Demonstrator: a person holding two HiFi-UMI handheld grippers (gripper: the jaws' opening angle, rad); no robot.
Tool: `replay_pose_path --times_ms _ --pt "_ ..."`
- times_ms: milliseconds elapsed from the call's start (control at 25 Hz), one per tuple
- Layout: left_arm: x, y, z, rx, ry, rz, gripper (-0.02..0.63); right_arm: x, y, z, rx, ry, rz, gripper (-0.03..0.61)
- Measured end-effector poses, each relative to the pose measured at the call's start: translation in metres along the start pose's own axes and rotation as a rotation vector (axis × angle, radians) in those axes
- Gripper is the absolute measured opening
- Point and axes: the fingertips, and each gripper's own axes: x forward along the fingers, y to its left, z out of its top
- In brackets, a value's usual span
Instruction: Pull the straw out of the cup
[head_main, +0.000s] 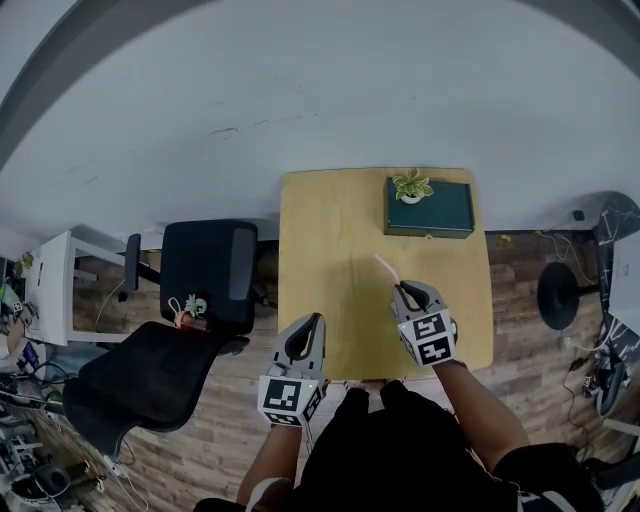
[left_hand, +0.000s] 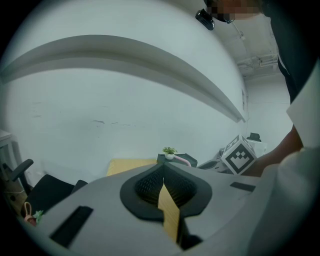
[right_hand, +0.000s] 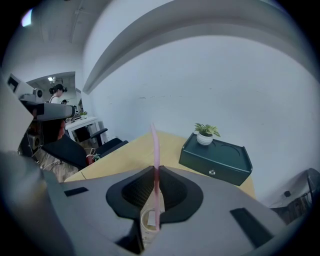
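Head view, left to right:
- A white desk (head_main: 60, 265) is seen at the far left, with two black office chairs (head_main: 205, 270) beside it on the wood-plank floor
- The left gripper (head_main: 315, 320), grey with a marker cube, is held over the near left corner of the light wooden table (head_main: 330, 250). In the left gripper view (left_hand: 163, 170) its jaws are closed tip to tip and nothing is held between them; only a sliver of table top shows lower down behind the pads
- The thin pale-pink straw (head_main: 386, 267) is seen near the middle of the table, slanting up and to the left from the tips of the right gripper (head_main: 403, 288)
- In the right gripper view (right_hand: 156, 169) the jaws are clamped on the straw (right_hand: 155, 147) partway along its length. The straw is noted as straight, slender, slightly translucent and of one colour throughout. Its upper part stands clear above the pads; its lower end is still inside the pale round-rimmed cup (right_hand: 146, 222), which is glimpsed below and behind the pads
- A dark green box with a small knob (head_main: 430, 212) is set at the far right corner of the table, with a small green plant in a white pot (head_main: 411, 186) standing on its lid
- A black disc-shaped base (head_main: 557, 295) rests on the floor to the right of the table
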Motion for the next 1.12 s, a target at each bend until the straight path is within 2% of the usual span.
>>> replay_pose_path --times_ms 400,1120 --pt "-0.003 -0.013 0.006 0.008 -0.017 -0.003 0.018 -0.042 -0.006 0.027 0.03 -0.143 -0.019 0.051" --pt "0.007 -0.046 0.022 0.046 -0.037 -0.053 0.018 -0.141 -0.005 0.11 0.034 -0.441 -0.016 0.049"
